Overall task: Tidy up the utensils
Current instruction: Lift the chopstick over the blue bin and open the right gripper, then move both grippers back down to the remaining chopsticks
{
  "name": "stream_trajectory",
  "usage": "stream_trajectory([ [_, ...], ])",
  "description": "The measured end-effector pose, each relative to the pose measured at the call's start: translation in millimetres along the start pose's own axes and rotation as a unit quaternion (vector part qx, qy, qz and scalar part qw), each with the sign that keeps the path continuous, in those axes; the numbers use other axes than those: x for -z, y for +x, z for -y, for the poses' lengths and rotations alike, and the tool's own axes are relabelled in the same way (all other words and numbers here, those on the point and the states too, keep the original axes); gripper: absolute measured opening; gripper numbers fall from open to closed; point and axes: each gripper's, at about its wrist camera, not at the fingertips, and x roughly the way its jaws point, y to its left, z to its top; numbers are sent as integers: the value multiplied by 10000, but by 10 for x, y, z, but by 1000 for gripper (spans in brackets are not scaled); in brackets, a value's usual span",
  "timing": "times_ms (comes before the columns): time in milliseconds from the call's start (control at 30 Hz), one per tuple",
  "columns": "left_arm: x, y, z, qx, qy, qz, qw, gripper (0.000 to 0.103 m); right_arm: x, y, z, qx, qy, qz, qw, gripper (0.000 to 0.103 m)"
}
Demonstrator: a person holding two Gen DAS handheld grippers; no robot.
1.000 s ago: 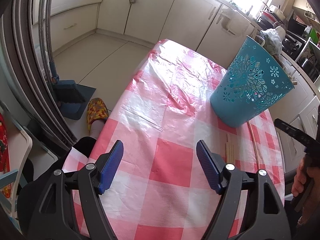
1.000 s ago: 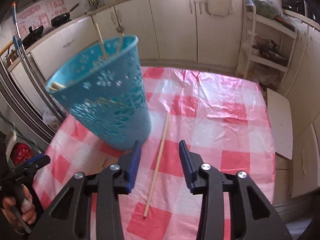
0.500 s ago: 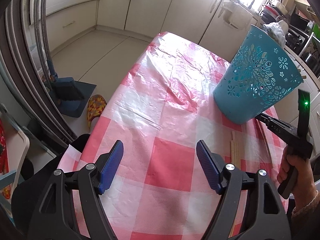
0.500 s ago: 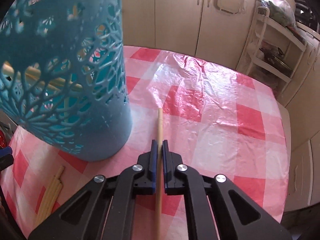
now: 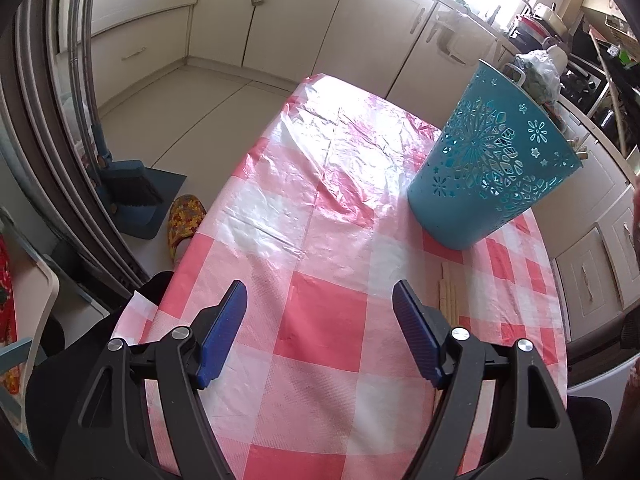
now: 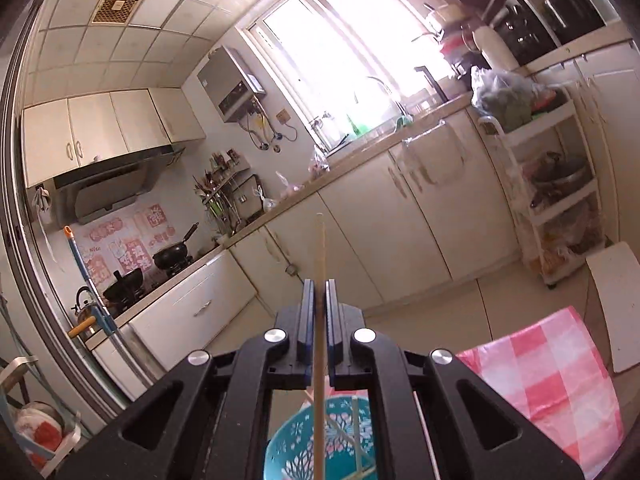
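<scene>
My right gripper (image 6: 319, 286) is shut on a long wooden chopstick (image 6: 319, 256), lifted high above the blue perforated basket (image 6: 320, 440), whose mouth shows below the jaws with several sticks inside. In the left wrist view the basket (image 5: 486, 160) stands at the right of the pink checked tablecloth (image 5: 320, 220), and the lifted chopstick (image 5: 614, 96) shows thin above it at far right. My left gripper (image 5: 320, 300) is open and empty, low over the table's near end. Several more chopsticks (image 5: 448, 292) lie on the cloth by the basket's base.
Cream kitchen cabinets (image 5: 304, 20) line the far walls. A dustpan and brush (image 5: 132, 196) and a patterned slipper (image 5: 184, 216) lie on the floor left of the table. A white shelf rack (image 6: 560, 184) stands at the right. A stove with pans (image 6: 160, 264) is at the left.
My right gripper closed on the chopstick by the basket, then lifted it up off the table to above the basket's mouth. The left gripper stayed open and nearly still.
</scene>
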Motion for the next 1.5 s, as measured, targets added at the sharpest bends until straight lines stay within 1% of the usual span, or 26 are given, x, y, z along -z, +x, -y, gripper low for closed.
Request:
stream_trajectory([
  [67, -2, -32, -16, 6, -10, 19, 10000, 72, 84, 240, 8, 182, -30, -44, 9998, 6],
  [167, -4, -65, -68, -8, -35, 42, 10000, 72, 260, 484, 94, 446, -162, -327, 9983, 6],
  [400, 16, -17, -147, 2, -121, -32, 9999, 72, 612, 334, 130, 406, -656, -932, 9927, 7],
  [467, 21, -33, -122, 6, -91, -12, 10000, 72, 672, 236, 116, 393, -749, -1085, 9905, 14],
  [533, 19, -76, -85, -27, -17, 52, 10000, 72, 706, 88, 109, 379, -782, -1119, 9899, 23],
  [567, 19, -100, -68, -44, 18, 81, 10000, 72, 711, -22, 95, 362, -780, -1110, 9901, 25],
  [633, 26, -151, -33, -68, 81, 117, 9999, 72, 739, -223, 59, 326, -752, -1120, 9903, 34],
  [700, 33, -197, -5, -91, 120, 142, 9998, 72, 810, -450, 26, 318, -746, -1178, 9897, 40],
  [767, 54, -257, 29, -104, 174, 184, 9996, 73, 940, -609, 0, 360, -793, -1360, 9869, 44],
  [800, 71, -294, 51, -111, 213, 215, 9995, 74, 1035, -661, -9, 384, -830, -1522, 9841, 46],
  [900, 115, -386, 94, -115, 318, 267, 9991, 76, 1427, -727, -9, 482, -1016, -2168, 9697, 46],
  [967, 152, -449, 129, -125, 410, 279, 9987, 77, 1692, -722, 19, 569, -1054, -2607, 9580, 46],
  [1033, 187, -513, 143, -153, 495, 301, 9982, 79, 1906, -722, 45, 635, -1008, -2902, 9495, 44],
  [1133, 234, -604, 153, -219, 590, 344, 9974, 81, 2107, -678, 44, 706, -1012, -3148, 9411, 38],
  [1233, 265, -666, 125, -277, 628, 346, 9970, 82, 2229, -608, 29, 802, -1058, -3294, 9348, 33],
  [1500, 338, -685, 17, -360, 662, 235, 9969, 83, 2429, -555, 89, 1115, -939, -3367, 9303, 29],
])
